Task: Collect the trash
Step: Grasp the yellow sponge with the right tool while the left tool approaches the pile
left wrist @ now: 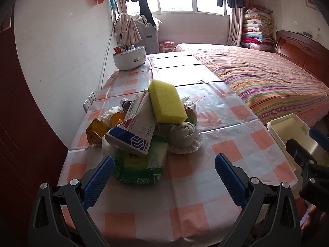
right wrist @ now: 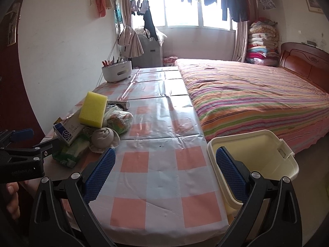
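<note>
Nothing picked up yet, so this looks like the very start. The trash pile sits near the table's left edge, with a yellow sponge on top of a blue-and-white box printed "14". The left gripper is spread wide and empty, as is the right gripper. The cream bin waits off the right edge. Next I'd reach for the sponge.
</note>
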Available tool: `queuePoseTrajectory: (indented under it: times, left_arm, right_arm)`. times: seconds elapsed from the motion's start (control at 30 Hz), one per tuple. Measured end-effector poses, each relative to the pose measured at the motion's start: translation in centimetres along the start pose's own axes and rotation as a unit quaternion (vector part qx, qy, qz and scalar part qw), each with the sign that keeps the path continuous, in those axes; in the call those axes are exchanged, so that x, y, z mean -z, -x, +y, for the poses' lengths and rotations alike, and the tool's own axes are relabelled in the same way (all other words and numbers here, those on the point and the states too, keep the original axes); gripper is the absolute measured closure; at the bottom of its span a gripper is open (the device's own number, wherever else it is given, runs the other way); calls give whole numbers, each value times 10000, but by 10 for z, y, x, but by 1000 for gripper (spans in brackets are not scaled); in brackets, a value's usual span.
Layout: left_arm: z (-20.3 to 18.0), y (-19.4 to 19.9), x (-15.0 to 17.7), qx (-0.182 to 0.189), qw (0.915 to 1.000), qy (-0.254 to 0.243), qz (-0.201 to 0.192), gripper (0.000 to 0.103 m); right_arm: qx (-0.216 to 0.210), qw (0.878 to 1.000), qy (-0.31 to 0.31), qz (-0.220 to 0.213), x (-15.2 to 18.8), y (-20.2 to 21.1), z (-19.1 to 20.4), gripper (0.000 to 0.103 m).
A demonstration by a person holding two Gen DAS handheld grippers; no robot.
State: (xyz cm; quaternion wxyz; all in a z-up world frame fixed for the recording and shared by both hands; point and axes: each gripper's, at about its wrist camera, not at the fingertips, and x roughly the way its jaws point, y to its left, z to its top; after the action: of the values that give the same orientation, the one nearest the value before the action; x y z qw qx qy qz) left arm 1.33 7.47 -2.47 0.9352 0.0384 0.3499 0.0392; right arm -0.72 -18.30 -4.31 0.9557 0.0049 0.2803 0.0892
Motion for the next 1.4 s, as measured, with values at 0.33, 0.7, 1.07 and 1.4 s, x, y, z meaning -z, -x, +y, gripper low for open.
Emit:
queuePoseTrajectory:
  times: [0.33, 0.7, 1.07, 1.4]
  left_arm:
    - [44, 2, 7, -295, 9983, 501, 90, 7]
    - [68, 4, 14, -478, 9958, 775, 130, 7]
    - [78, 2, 17, -552, 9942, 903, 187, 7]
    - [79, -4, 16, -540, 9942, 899, 250, 7]
  right_arm:
    - [-921, 9954, 177, 192, -29, -25, 37, 6]
    - [-2098, 9755, 70, 654, -78, -82, 94, 6]
    - [-2399, 9606, -259, 1382, -90, -156, 120, 6]
    - [-2501, 9504, -454, 1792, -88, -199, 122, 10]
